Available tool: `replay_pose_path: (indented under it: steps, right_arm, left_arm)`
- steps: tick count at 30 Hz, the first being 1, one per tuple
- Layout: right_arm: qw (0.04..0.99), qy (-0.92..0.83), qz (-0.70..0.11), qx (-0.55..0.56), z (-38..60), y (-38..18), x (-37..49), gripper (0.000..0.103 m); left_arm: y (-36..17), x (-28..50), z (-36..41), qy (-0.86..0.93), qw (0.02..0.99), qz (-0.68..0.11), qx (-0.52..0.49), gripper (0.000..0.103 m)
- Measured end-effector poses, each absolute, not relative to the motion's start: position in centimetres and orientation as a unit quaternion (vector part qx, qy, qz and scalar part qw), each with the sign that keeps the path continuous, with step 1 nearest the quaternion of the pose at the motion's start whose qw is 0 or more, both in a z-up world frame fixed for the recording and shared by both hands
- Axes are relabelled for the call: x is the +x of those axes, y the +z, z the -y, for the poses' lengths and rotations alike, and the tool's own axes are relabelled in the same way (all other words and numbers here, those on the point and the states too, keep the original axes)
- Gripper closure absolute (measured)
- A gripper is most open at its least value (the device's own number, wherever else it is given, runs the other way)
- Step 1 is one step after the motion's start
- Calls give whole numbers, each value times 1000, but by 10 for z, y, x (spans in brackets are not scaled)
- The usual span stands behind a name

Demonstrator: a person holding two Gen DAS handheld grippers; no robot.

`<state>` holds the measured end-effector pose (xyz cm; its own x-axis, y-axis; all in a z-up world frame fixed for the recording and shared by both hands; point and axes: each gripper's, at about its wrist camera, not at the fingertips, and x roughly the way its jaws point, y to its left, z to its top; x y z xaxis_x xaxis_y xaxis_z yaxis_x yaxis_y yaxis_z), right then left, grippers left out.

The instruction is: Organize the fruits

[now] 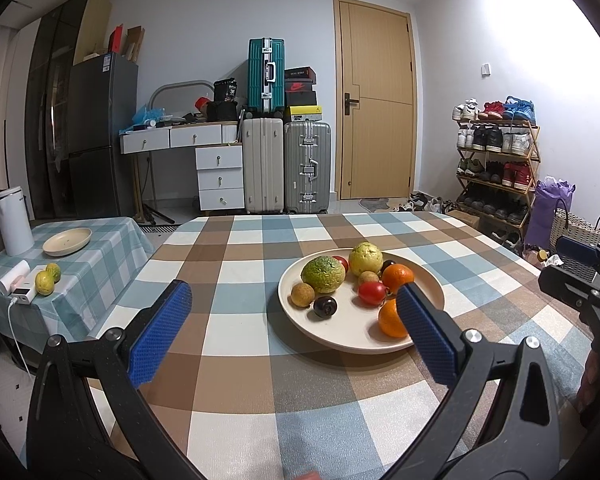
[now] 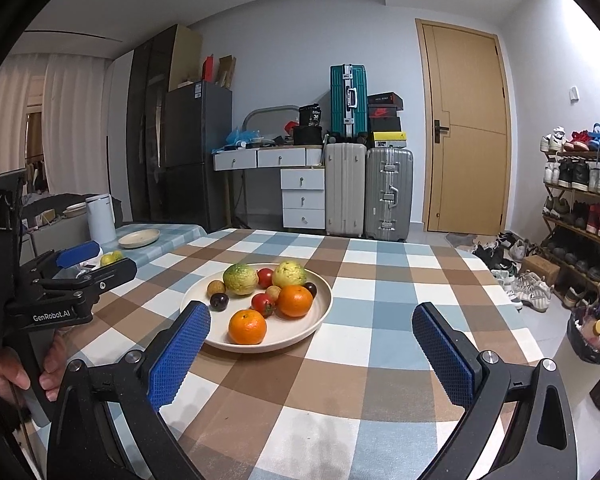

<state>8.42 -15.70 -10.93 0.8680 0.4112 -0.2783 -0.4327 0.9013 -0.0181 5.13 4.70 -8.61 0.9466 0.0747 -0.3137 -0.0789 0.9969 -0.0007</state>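
A cream plate (image 1: 340, 336) (image 2: 320, 312) on the checked table holds several fruits: two oranges (image 2: 247, 326) (image 2: 295, 300), two green-yellow guavas (image 1: 323, 274) (image 1: 365, 258), tomatoes (image 1: 372, 293), a dark plum (image 1: 325, 306) and small brown fruits (image 1: 302, 294). My left gripper (image 1: 292, 312) is open just in front of the plate, its right finger (image 1: 424, 340) overlapping the near orange (image 1: 390, 318). My right gripper (image 2: 312, 340) is open, nothing between its fingers, with the plate beyond its left finger (image 2: 180, 356). A hand (image 2: 4, 372) holds the left gripper.
A lower side table (image 1: 100, 240) on the left carries an empty cream plate (image 1: 67, 241), a white kettle (image 1: 14, 220), two small yellow-green fruits (image 1: 46, 280) and a white charger. Behind stand suitcases (image 1: 286, 168), drawers, a door. A shoe rack (image 1: 496, 168) is on the right.
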Motion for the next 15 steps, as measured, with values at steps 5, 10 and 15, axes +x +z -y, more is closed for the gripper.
replay_pose_path:
  steps: [5,10,15]
  right_arm:
    - [966,219,-135,-39,157,-109,84,0]
    - [965,222,-135,-40,156,-109,84,0]
    - [965,222,-135,-40,155,-109,84,0]
  left_arm:
    - [-88,52,-47,38,987,-159,-7,1]
    - [-87,52,-47,39,987,-159,-6,1]
    - [-86,51,-47,39,987,-159,-6,1]
